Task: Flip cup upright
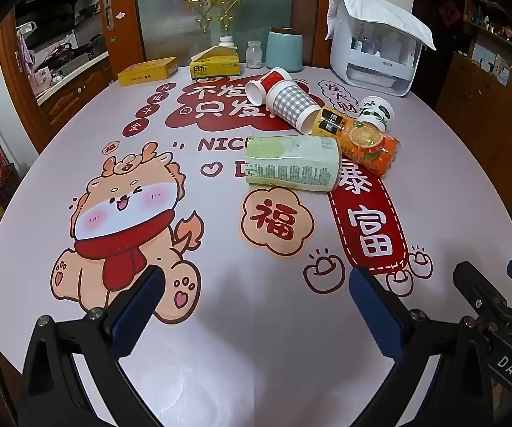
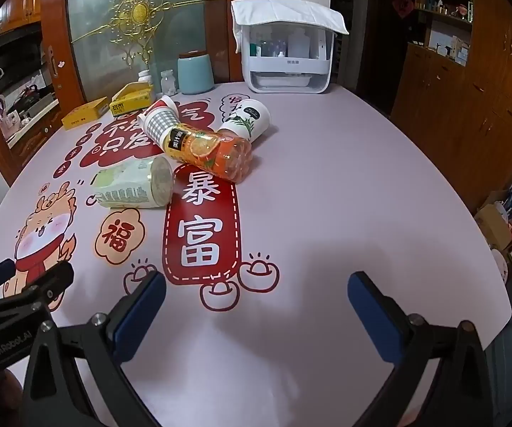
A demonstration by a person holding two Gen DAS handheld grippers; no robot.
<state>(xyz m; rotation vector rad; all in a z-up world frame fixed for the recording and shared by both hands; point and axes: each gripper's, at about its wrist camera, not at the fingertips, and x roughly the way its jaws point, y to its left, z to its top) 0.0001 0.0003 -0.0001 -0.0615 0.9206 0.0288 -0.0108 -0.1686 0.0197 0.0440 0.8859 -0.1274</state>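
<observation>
Several cups lie on their sides in a loose pile on the printed table. A pale green cup lies nearest. Behind it lie an orange juice cup, a grey checked cup, a red-and-white cup and a white cup with a leaf print. My left gripper is open and empty, well short of the cups. My right gripper is open and empty too, also short of them. The right gripper also shows in the left wrist view.
At the table's far edge stand a white covered appliance, a light blue canister, small jars, a tissue box and a yellow tin. Wooden cabinets stand to the right.
</observation>
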